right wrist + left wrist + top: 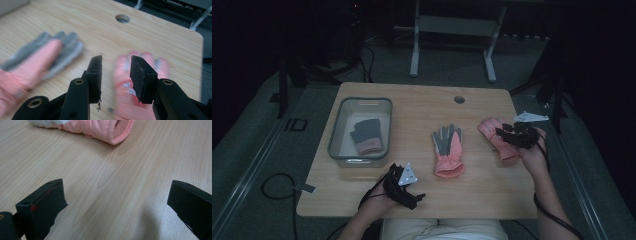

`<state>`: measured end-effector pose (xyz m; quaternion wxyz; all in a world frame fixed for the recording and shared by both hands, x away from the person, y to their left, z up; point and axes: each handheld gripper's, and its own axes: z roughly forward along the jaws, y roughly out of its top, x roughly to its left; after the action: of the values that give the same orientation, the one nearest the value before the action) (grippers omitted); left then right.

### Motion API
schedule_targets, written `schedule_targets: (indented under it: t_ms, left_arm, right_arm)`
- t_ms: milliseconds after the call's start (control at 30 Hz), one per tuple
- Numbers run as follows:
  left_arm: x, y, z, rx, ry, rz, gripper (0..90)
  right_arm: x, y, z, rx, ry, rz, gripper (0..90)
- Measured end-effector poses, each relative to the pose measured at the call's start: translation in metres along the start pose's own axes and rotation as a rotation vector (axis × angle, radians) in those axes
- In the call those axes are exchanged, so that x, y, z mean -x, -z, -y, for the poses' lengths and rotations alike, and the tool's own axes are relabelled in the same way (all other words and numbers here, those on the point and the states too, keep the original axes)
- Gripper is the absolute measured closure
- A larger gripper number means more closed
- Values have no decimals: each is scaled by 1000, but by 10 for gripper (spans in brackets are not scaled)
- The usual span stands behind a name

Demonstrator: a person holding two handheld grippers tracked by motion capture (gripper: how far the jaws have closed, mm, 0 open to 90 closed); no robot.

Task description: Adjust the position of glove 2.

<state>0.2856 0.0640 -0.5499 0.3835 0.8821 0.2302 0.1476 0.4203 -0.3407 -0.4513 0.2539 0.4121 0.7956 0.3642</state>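
A pink glove with grey fingers (pixel 448 150) lies palm up in the middle of the wooden table (pixel 422 107). To its right lies a second pink glove (pixel 497 137), and my right gripper (pixel 507 131) hovers over it. In the right gripper view the right gripper (pixel 116 67) has its jaws a little apart with nothing between them, the blurred pink glove (pixel 162 67) below and the grey-fingered glove (pixel 37 60) to the left. My left gripper (pixel 414 197) rests near the front edge, open (pixel 117 205), facing that glove's cuff (pixel 100 130). A grey glove with a pink cuff (pixel 367 135) lies in the clear bin (pixel 337 135).
A cable hole (pixel 459 99) sits in the table's back middle. The bin stands at the table's left side. The legs of another table (pixel 414 55) stand on the floor behind. Cables trail from both grippers off the front edge.
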Motion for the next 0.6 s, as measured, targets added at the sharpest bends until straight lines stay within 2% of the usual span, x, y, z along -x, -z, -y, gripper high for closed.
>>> schedule_targets:
  t_ms: [67,100,267,333,400,533,600]
  left_arm:
    - [-1,1,1,4,6,2,11]
    - [-1,1,1,3,12,2,11]
    - [-3,2,2,3,19,-4,11]
    - [-3,2,3,-2,25,-4,11]
    - [-3,2,3,-6,33,-4,11]
    - [-2,2,3,0,40,-10,11]
    - [-1,2,4,-8,33,-16,11]
  right_arm:
    - [12,-2,3,-18,17,19,613]
    - [18,-4,5,-26,16,13,612]
    - [39,-18,14,-63,-14,9,611]
    - [43,-24,18,-58,-42,-12,607]
    - [46,-29,22,-62,-61,0,588]
    - [51,-41,28,-73,-81,6,531]
    - [49,-46,29,-94,-71,1,512]
